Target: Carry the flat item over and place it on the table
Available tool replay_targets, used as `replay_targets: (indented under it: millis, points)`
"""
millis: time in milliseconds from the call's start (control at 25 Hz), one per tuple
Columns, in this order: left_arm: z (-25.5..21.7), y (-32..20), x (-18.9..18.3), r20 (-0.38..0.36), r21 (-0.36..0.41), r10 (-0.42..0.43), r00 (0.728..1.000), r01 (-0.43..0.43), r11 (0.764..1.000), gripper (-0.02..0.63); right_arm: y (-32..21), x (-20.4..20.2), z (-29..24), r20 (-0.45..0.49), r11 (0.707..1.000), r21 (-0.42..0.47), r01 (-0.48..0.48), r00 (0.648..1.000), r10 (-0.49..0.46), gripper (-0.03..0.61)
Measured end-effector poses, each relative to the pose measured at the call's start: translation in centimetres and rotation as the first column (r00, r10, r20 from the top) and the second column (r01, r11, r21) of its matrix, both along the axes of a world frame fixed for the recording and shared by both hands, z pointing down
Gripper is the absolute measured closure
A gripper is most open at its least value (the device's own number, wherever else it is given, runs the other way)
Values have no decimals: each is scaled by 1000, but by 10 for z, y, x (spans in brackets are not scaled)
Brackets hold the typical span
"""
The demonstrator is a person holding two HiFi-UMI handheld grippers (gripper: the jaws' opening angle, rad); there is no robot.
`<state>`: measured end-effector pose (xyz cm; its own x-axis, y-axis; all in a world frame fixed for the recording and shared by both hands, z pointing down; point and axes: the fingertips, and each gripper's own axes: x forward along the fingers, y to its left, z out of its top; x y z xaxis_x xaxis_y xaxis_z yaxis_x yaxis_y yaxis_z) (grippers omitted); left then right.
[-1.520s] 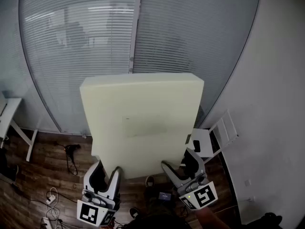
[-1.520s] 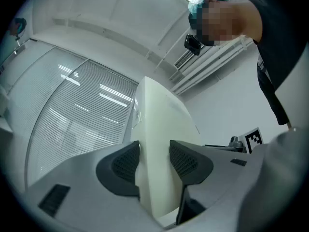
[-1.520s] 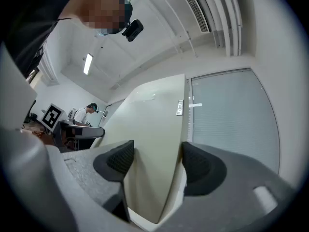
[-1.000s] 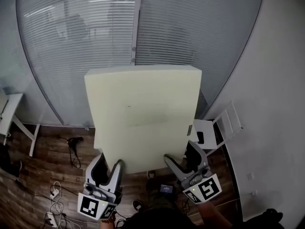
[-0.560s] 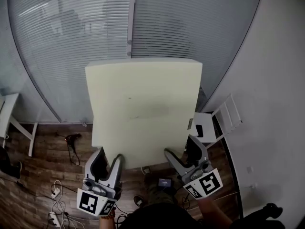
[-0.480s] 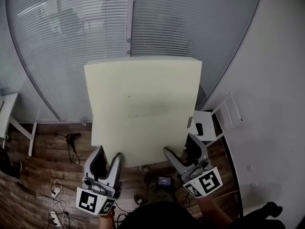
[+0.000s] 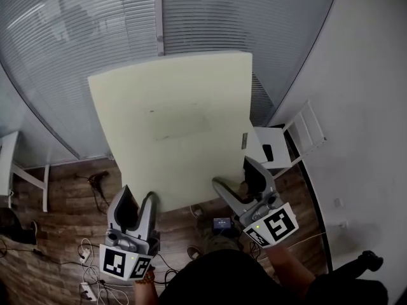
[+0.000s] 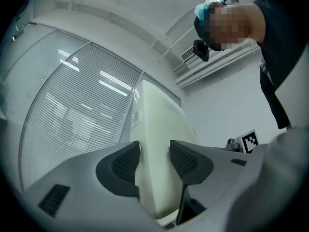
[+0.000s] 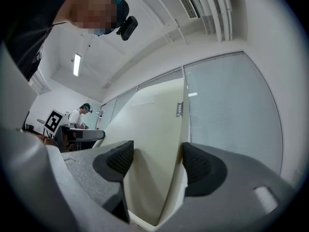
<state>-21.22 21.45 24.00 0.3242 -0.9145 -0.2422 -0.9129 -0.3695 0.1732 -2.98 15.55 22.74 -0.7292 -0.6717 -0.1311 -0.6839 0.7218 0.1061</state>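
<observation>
Swung leftward and tilted since a moment ago, the pale foam slab rides upright in the air before the blinds, its lower edge pinched by the left tongs and right tongs, so the carry likely continues.

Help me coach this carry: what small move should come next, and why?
Probably walk the foam slab toward a table without loosening either grip. The left gripper and right gripper each pinch its near edge, and it hangs above the wooden floor in front of the blinds, with no table under it.
</observation>
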Motion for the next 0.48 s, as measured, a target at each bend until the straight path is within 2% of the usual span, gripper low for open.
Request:
replay_targets:
  millis: [160,480]
  points:
    - [5,-29,-8,-2,-18,-1,1000,1,1000,417,-28,-8,5,-5,1000,-12,-1,1000,1,264]
    - [12,-33,-9,-3,-29,12,1000,-12,999,416,-29,-8,11,1,1000,-12,-19,1000,19,264]
